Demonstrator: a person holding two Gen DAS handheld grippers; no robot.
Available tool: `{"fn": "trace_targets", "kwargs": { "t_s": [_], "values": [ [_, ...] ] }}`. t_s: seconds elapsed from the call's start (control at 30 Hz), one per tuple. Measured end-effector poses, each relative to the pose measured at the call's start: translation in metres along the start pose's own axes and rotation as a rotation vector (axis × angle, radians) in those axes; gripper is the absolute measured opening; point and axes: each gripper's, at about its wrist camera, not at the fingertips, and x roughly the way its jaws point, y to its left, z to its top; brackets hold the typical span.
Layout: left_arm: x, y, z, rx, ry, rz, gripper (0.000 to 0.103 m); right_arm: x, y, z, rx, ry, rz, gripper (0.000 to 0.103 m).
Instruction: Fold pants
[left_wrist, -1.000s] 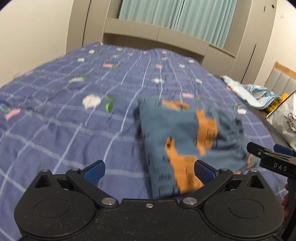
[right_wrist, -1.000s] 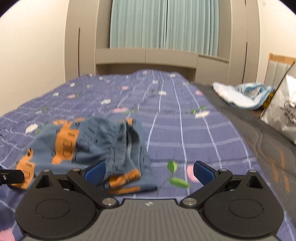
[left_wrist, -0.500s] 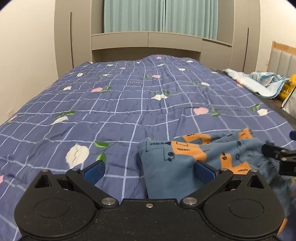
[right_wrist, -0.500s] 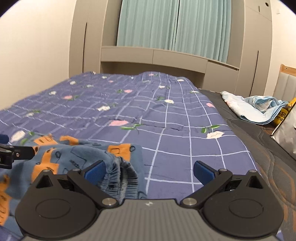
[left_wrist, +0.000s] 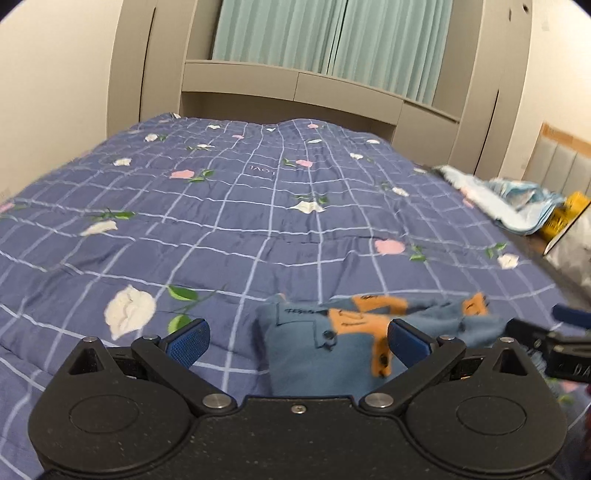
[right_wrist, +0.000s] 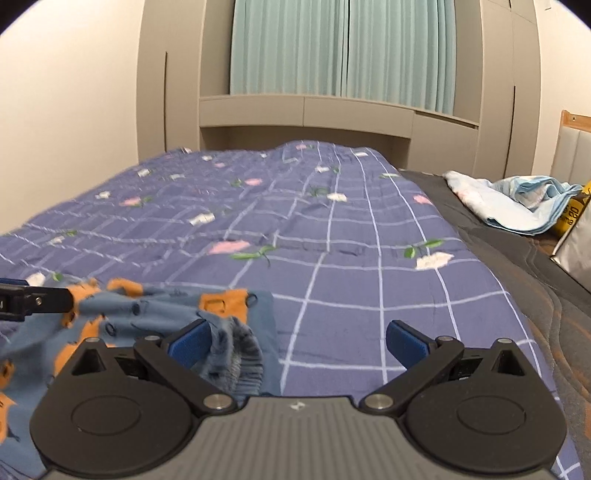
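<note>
The folded blue pants with orange patches lie on the purple checked bedspread, low in the left wrist view. My left gripper is open, its right finger over the pants' near edge. In the right wrist view the pants lie at the lower left with the elastic waistband bunched near my right gripper, which is open and empty. The left gripper's tip shows at the left edge there; the right gripper's tip shows at the right edge of the left wrist view.
A light blue heap of cloth lies on the dark mattress to the right. A yellow packet and a white bag sit beyond it. Grey cabinets and a green curtain stand at the bed's far end.
Both grippers have pulled back and tilted up from the pants. The pants now sit lower in both views. Both stay open.
</note>
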Motion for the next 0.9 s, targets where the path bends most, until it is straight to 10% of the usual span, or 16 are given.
{"fn": "trace_targets", "kwargs": {
  "t_s": [0.9],
  "values": [
    [-0.021, -0.013, -0.045, -0.069, 0.130, -0.052, 0.102, -0.004, -0.017, -0.030, 0.168, 0.124, 0.223, 0.103]
  ]
}}
